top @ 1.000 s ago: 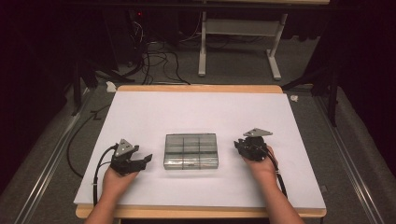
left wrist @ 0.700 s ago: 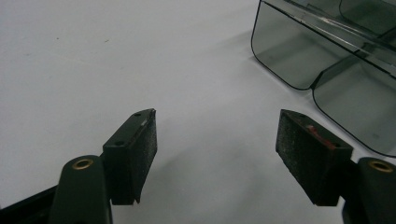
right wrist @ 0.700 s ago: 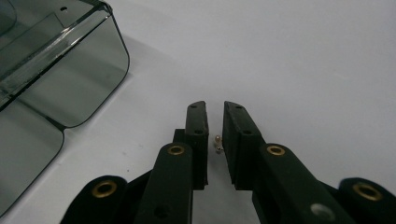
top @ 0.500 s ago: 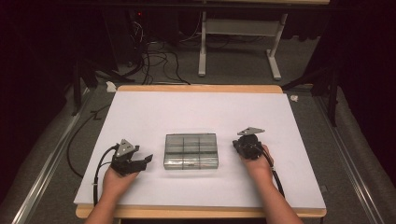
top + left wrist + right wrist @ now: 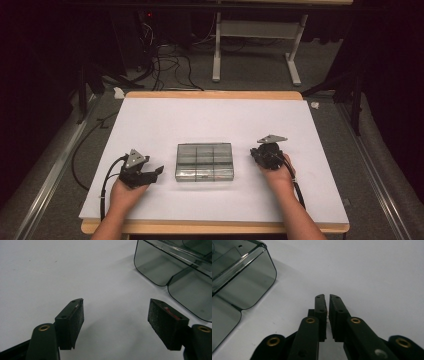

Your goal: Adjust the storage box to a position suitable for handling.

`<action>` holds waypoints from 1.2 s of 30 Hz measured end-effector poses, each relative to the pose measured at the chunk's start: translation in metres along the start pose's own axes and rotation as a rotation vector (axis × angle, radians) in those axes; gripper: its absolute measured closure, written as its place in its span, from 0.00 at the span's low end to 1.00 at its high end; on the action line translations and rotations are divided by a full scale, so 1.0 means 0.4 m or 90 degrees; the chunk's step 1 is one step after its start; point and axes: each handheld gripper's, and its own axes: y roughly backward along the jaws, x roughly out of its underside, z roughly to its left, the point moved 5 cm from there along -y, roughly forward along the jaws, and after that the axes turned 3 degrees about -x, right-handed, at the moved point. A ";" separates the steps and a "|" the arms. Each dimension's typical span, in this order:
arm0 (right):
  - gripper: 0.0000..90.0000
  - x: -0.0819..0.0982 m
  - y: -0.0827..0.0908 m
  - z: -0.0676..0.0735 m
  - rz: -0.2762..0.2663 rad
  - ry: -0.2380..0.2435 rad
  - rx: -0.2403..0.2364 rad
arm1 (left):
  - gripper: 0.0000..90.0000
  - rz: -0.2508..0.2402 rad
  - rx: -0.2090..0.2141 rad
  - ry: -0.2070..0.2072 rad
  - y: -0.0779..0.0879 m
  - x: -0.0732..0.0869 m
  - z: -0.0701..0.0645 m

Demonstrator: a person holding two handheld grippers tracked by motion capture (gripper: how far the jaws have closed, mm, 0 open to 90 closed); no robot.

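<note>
A clear smoky plastic box (image 5: 204, 161) with several compartments lies in the middle of the white table top (image 5: 210, 120). My left gripper (image 5: 157, 173) rests to the left of the box, apart from it, with its jaws wide open and nothing between its pads (image 5: 75, 315). The box's rounded corner (image 5: 160, 267) lies ahead of that gripper to its right. My right gripper (image 5: 257, 151) rests to the right of the box. Its jaws (image 5: 327, 300) have just been opening and stand a narrow slit apart, with nothing between them. The box's end (image 5: 242, 282) lies to its left.
The table's wooden edge (image 5: 215, 227) runs along the front. Black cables (image 5: 107, 185) trail from the left gripper over the table's left side. Beyond the table are a dark floor, more cables (image 5: 165, 65) and a white desk frame (image 5: 255, 50).
The right gripper has rocked slightly in place, its grey plate shifting a little. The left hand and the box have kept still.
</note>
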 end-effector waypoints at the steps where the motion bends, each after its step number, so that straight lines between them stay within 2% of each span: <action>1: 0.92 0.000 -0.002 0.000 0.001 -0.001 -0.004 | 0.33 -0.001 -0.001 -0.001 -0.001 0.000 0.000; 6: 0.89 -0.005 -0.021 0.009 0.001 0.012 -0.013 | 0.33 -0.001 -0.002 -0.002 -0.001 0.000 0.000; 9: 0.95 -0.002 -0.031 0.007 0.022 0.013 -0.009 | 0.33 -0.001 -0.002 -0.002 -0.001 0.000 -0.001; 14: 0.96 -0.003 -0.027 0.004 0.025 0.020 -0.008 | 0.33 -0.001 -0.001 -0.003 -0.002 0.000 -0.001; 19: 0.96 -0.007 -0.011 -0.003 0.014 0.010 -0.008 | 0.33 0.002 -0.002 -0.004 -0.002 0.000 -0.002; 23: 0.96 -0.009 0.018 -0.009 0.001 0.001 -0.014 | 0.33 0.005 -0.002 -0.004 -0.002 0.000 -0.003; 27: 0.96 0.003 0.043 -0.016 0.001 -0.001 -0.008 | 0.33 0.005 -0.003 -0.005 -0.002 0.000 -0.003; 36: 0.96 0.063 0.110 -0.040 0.003 -0.011 0.004 | 0.33 0.005 -0.005 -0.005 -0.003 0.000 -0.003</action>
